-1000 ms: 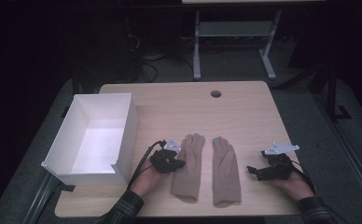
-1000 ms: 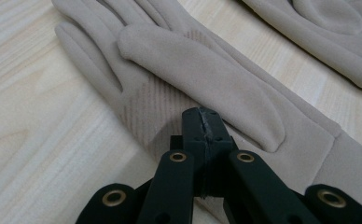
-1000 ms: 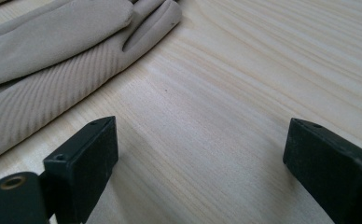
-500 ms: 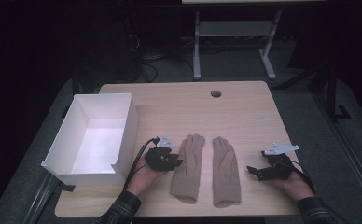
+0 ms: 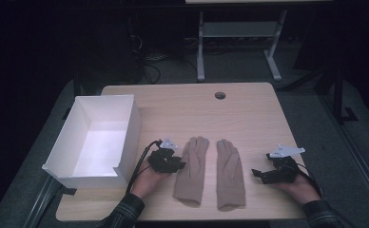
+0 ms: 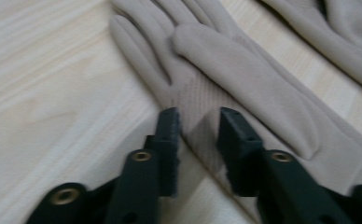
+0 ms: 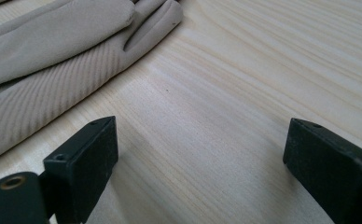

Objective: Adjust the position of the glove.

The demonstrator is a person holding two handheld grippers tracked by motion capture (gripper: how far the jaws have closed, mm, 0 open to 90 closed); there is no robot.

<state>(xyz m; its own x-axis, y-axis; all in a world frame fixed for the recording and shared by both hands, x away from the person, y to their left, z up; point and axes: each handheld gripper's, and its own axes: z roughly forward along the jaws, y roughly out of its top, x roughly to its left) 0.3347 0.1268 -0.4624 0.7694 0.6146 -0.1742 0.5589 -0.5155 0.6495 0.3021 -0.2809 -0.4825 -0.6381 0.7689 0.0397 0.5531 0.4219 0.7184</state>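
On the wooden table [image 5: 249, 118], two beige gloves. Left glove [image 5: 192, 168] at three o'clock of the left gripper [image 5: 175, 164], edge between narrowly parted, just-closing jaws. Right gripper [image 5: 258, 174] wide, bare.

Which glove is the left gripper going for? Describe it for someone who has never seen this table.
On the wooden table, right of the white box, two beige gloves lie flat side by side, fingers pointing away from the person. It is the left glove, nearer the box. Unlike the right glove, it has the left gripper at its outer edge, jaws slightly apart over the fabric.

Two beige gloves [image 5: 192, 171] (finely ribbed), a white box [image 5: 125, 137], pale wood-grain table [image 5: 249, 114].
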